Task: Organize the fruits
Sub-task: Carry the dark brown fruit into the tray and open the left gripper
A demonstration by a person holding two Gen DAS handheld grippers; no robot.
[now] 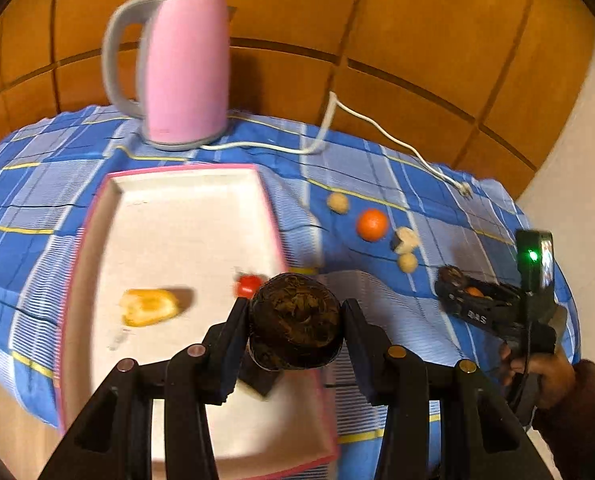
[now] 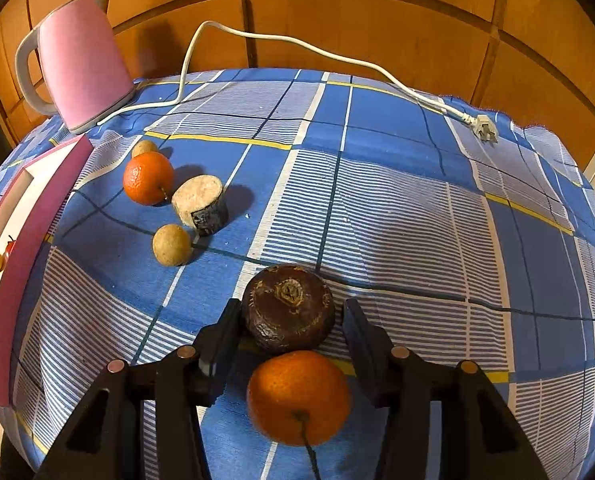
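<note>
My left gripper (image 1: 295,312) is shut on a dark brown round fruit (image 1: 297,332), held above the right side of a white tray with a pink rim (image 1: 185,169). A yellow fruit piece (image 1: 149,307) and a small red fruit (image 1: 248,285) lie in the tray. My right gripper (image 2: 289,314) rests low on the checked cloth, open. A second dark brown fruit (image 2: 289,304) sits between its fingertips, with a thin gap on the right side. A mandarin (image 2: 299,396) lies further back between the fingers. The left wrist view shows this gripper (image 1: 457,284) at the right.
Left of the right gripper lie another mandarin (image 2: 148,178), a cut pale stump (image 2: 200,204) and two tan round fruits (image 2: 172,245) (image 2: 143,147). A pink kettle (image 2: 81,60) stands at the back left. Its white cord (image 2: 297,46) and plug (image 2: 483,128) cross the cloth's far side.
</note>
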